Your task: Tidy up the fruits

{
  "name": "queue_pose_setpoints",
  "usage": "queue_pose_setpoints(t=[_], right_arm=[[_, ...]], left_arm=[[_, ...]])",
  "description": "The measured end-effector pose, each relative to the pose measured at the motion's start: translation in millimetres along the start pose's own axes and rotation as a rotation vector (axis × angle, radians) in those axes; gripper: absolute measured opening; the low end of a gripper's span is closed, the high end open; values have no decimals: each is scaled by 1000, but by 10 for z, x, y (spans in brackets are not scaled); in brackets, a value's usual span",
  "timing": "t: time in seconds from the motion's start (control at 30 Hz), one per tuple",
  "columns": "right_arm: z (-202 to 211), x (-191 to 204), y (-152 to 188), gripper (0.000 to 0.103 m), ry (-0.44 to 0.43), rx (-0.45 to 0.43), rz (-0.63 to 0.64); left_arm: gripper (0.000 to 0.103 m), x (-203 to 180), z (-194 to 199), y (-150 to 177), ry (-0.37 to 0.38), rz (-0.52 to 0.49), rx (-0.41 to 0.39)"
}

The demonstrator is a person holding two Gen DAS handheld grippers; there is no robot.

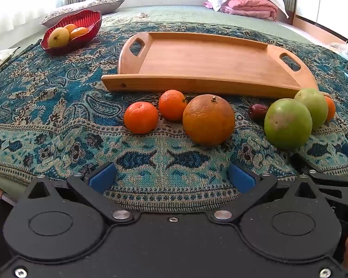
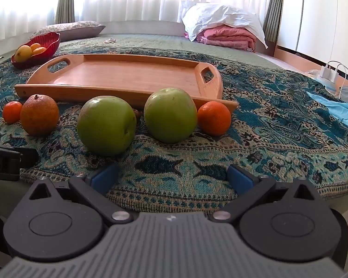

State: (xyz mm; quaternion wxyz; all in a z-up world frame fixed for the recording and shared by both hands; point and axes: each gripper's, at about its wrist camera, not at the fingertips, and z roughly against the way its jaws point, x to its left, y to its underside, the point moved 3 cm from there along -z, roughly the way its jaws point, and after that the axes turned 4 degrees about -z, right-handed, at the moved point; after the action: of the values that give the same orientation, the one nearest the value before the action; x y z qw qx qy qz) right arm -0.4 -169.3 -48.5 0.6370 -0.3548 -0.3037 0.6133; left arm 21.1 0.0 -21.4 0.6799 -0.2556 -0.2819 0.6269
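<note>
Apparently nothing is sorted yet: the wooden tray (image 2: 127,76) lies bare on the bed, with oranges (image 1: 208,119) and green apples (image 2: 106,125) lined up just before it. Left hand-held gripper (image 1: 171,177) and right hand-held gripper (image 2: 172,177) both gape, empty.

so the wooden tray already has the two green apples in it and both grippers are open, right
Not quite. The wooden tray holds nothing yet; the two green apples sit on the patterned cloth in front of it, as the right wrist view shows. The rest stands: the left gripper and right gripper are both open.
</note>
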Motion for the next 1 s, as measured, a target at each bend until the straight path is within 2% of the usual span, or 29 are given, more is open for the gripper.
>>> queue_pose_setpoints(t=[1.0], right_arm=[[1, -6, 13, 103, 0, 1, 0]], left_arm=[[103, -1, 1, -3, -1, 0, -9]])
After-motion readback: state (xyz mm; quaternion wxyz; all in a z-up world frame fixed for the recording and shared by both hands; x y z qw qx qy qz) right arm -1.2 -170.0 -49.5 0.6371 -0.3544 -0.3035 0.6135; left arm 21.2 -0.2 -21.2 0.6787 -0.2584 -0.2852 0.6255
